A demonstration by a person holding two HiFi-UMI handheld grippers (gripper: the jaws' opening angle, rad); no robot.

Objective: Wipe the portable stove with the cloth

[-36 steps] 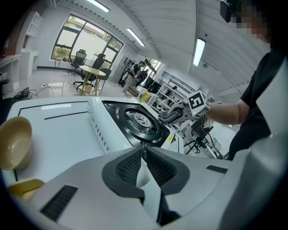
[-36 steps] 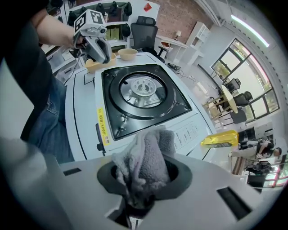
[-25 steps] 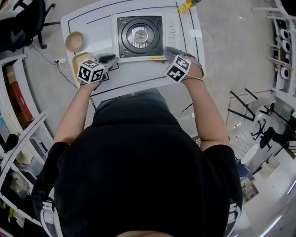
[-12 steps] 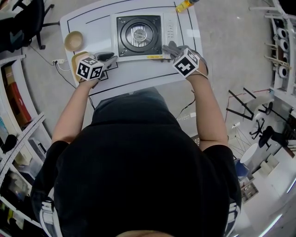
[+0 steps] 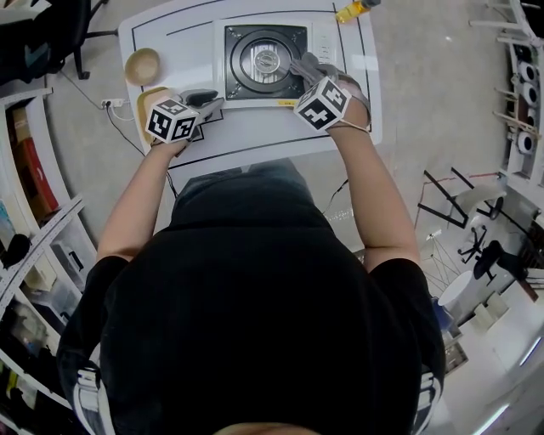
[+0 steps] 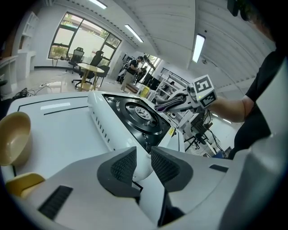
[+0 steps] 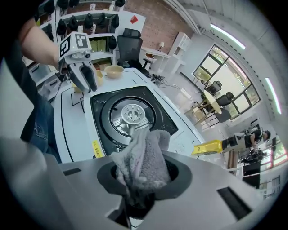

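The portable stove (image 5: 265, 61), a white body with a black top and a round burner (image 7: 132, 113), stands on the white table. My right gripper (image 5: 304, 73) hovers over the black top's right front part, shut on a grey cloth (image 7: 144, 157) that bulges from its jaws towards the burner. At the stove's near left corner (image 6: 143, 159) sits my left gripper (image 5: 209, 104), and the white corner shows in the narrow gap between its pads. The left gripper view also catches the right gripper (image 6: 176, 101) above the stove.
A tan bowl (image 5: 142, 65) and a yellowish plate (image 5: 151, 102) lie left of the stove. A yellow bottle (image 5: 350, 10) lies at the table's far right corner. Black lines (image 5: 255, 149) mark the table near its front edge. Shelves and chairs stand around.
My right gripper has carried the cloth from the stove's front right corner up and left onto the black top. The left gripper has stayed at the stove's near left corner.
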